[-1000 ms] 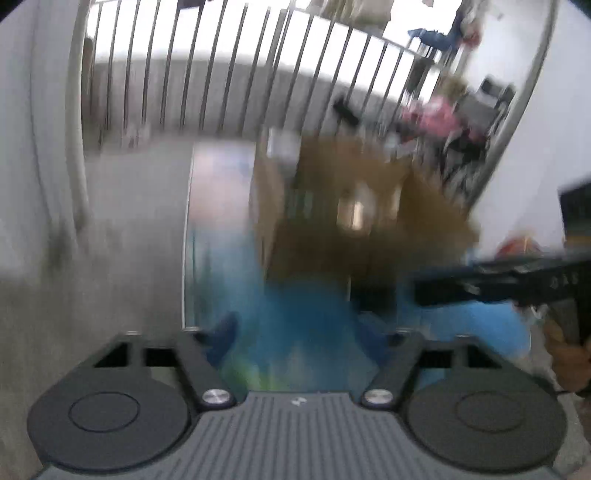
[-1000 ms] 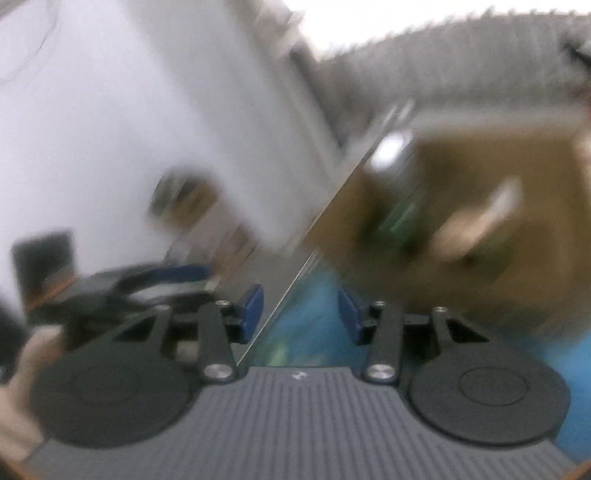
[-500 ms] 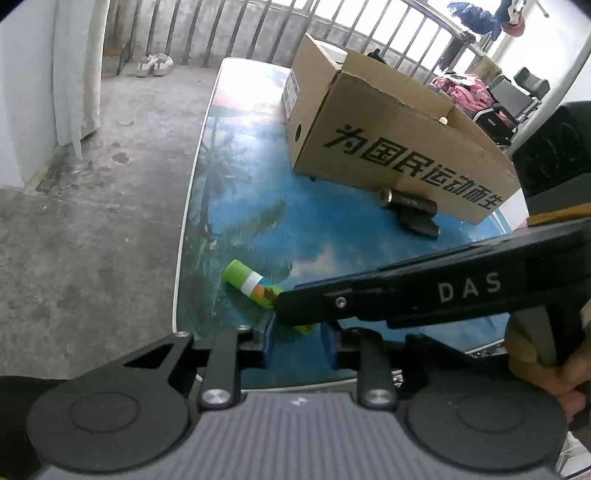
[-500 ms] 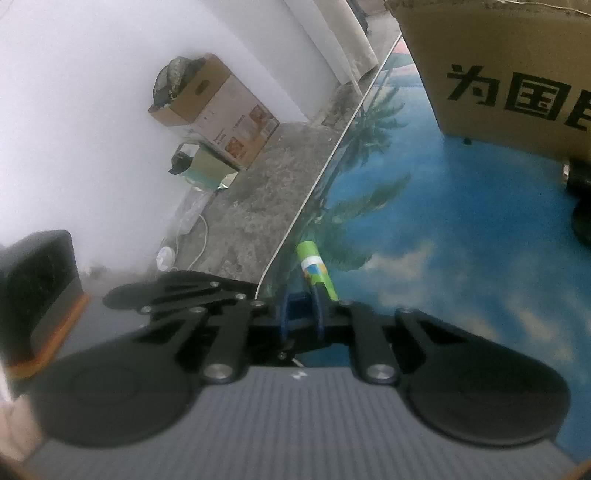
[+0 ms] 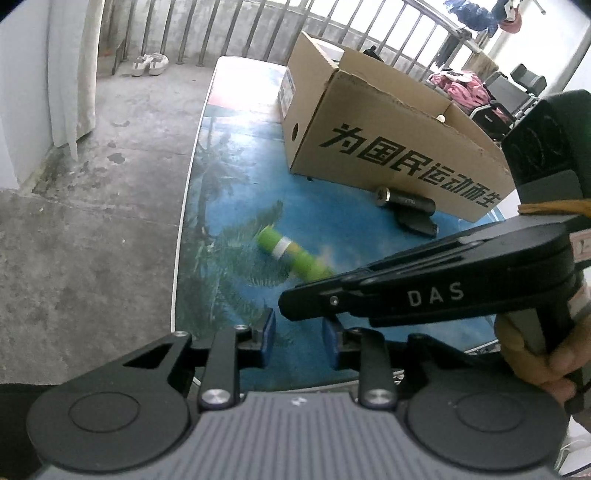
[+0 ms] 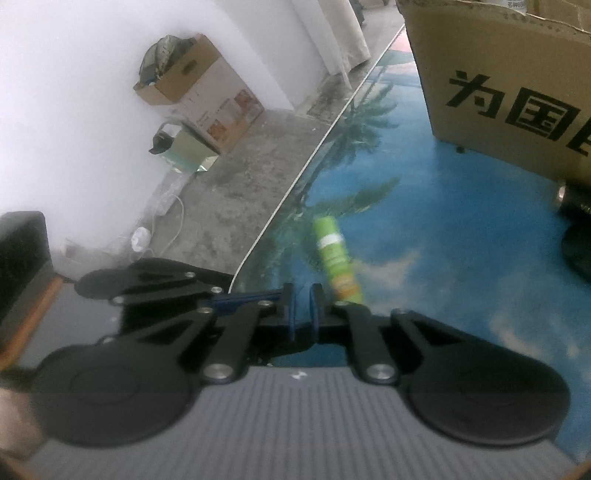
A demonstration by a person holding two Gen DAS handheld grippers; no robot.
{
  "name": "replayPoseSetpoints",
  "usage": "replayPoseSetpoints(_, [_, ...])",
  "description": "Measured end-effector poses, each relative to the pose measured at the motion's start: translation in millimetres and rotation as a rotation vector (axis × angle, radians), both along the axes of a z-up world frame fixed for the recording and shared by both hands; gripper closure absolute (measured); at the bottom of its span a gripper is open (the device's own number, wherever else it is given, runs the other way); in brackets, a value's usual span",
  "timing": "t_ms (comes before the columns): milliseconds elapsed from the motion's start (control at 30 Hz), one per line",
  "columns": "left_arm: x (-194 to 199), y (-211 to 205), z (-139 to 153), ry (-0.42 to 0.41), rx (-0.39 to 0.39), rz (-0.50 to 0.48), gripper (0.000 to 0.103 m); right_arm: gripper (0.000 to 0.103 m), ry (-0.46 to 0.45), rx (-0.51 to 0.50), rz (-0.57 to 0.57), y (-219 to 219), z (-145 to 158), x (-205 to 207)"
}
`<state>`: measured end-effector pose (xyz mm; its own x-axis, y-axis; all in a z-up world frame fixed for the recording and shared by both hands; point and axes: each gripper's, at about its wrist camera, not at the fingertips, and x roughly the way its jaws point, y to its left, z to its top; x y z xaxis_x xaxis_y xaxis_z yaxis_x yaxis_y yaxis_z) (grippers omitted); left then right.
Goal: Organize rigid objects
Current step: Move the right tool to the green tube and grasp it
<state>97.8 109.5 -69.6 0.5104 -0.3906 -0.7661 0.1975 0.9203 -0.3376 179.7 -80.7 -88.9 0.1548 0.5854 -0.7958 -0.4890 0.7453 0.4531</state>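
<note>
- The left gripper (image 5: 299, 339) is pointing down at the near part of the surface (image 5: 229, 166), a blue sheet printed with palm trees and clouds.
- Its jaws have just been opening a little. They are standing slightly apart, released, with nothing between the blue pads (image 5: 267, 338).
- The right gripper (image 6: 303, 306) is clenched, its pads drawn almost together and gripping nothing that is showing.
- In the left wrist view the right gripper's black body, marked "DAS", is reaching in from the right and crossing just above the left gripper's fingertips. A hand (image 5: 535, 354) is gripping its handle at the right edge.
- The green tube (image 5: 291, 258) is lying on its side on the surface, near the left edge, between the grippers and the box (image 5: 388, 147).
- In the left wrist view the tube's near end is hiding behind the right gripper's body.
- In the right wrist view the tube is lying just beyond the right gripper's fingertips and a little to their right, outside the jaws. Neither gripper is holding it.
- The box, open-topped cardboard with large black characters on its side, is standing on the far part of the surface.
- A black cylinder (image 5: 404, 201) with a metal end is lying against the foot of the box, and a dark object (image 5: 417, 225) is lying just beside it on the near side. Both are well apart from the tube.
- A concrete floor (image 5: 92, 221) is running along the left of the surface, with a pair of shoes (image 5: 149, 62) sitting by the railing (image 5: 236, 26).
- In the right wrist view a second carton (image 6: 199, 92) is standing on the floor against a white wall.
</note>
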Motion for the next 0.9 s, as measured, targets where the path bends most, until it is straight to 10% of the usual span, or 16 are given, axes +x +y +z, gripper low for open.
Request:
replayPoseSetpoints(633, [56, -38, 2, -0.015, -0.087, -0.061, 0.065, 0.071, -0.123, -0.057, -0.164, -57, 6, 57])
replayPoseSetpoints(900, [70, -58, -5, -0.059, -0.022, -0.046, 0.071, 0.083, -0.085, -0.017, -0.135, -65, -10, 69])
